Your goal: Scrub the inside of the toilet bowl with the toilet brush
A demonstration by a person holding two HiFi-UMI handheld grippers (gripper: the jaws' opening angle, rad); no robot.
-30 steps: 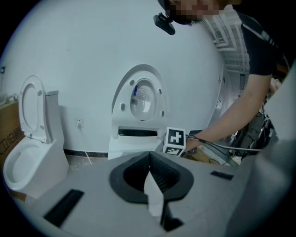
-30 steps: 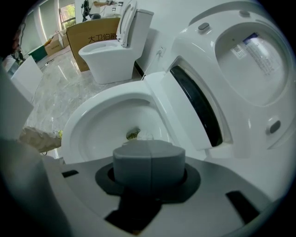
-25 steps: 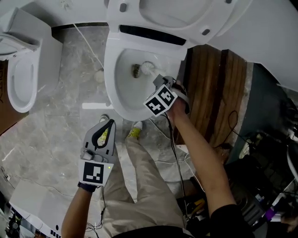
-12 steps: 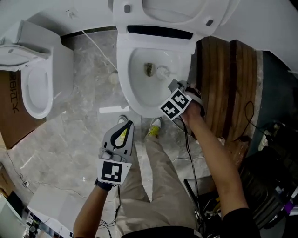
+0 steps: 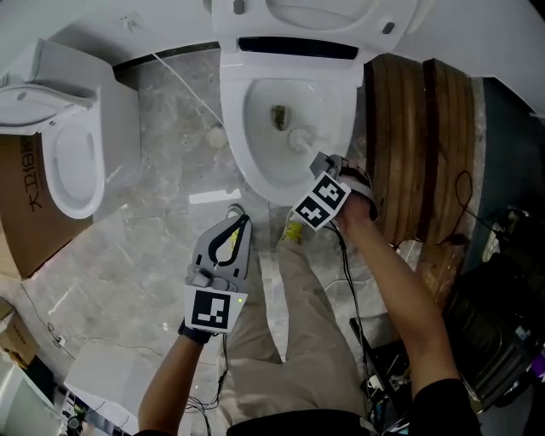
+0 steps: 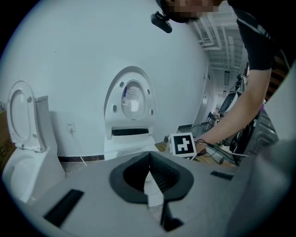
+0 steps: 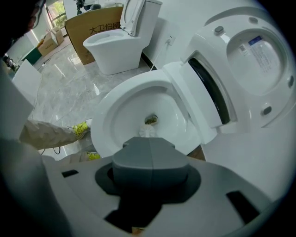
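Note:
The white toilet bowl (image 5: 255, 162) stands open at the top middle of the head view, its lid (image 5: 324, 17) raised. A brownish patch (image 5: 278, 117) lies at the drain. My right gripper (image 5: 317, 158) reaches over the bowl's near right rim, shut on the toilet brush; the handle is hidden in the jaws. The white brush head (image 5: 300, 138) rests inside the bowl just beside the patch. In the right gripper view the brush head (image 7: 149, 132) shows right past the shut gripper (image 7: 149, 139). My left gripper (image 5: 244, 220) hangs shut and empty over the floor, in front of the bowl.
A second white toilet (image 5: 72, 145) stands at the left beside a cardboard box (image 5: 21, 213). Wooden boards (image 5: 417, 145) lie right of the bowl. Cables and dark equipment (image 5: 502, 324) crowd the right side. The person's legs and yellow shoe (image 5: 294, 230) are below the bowl on the marble floor (image 5: 128, 264).
The brush head has shifted from beside the drain toward the bowl's near right wall. The head view has moved, so the bowl sits further right. My left gripper stays shut.

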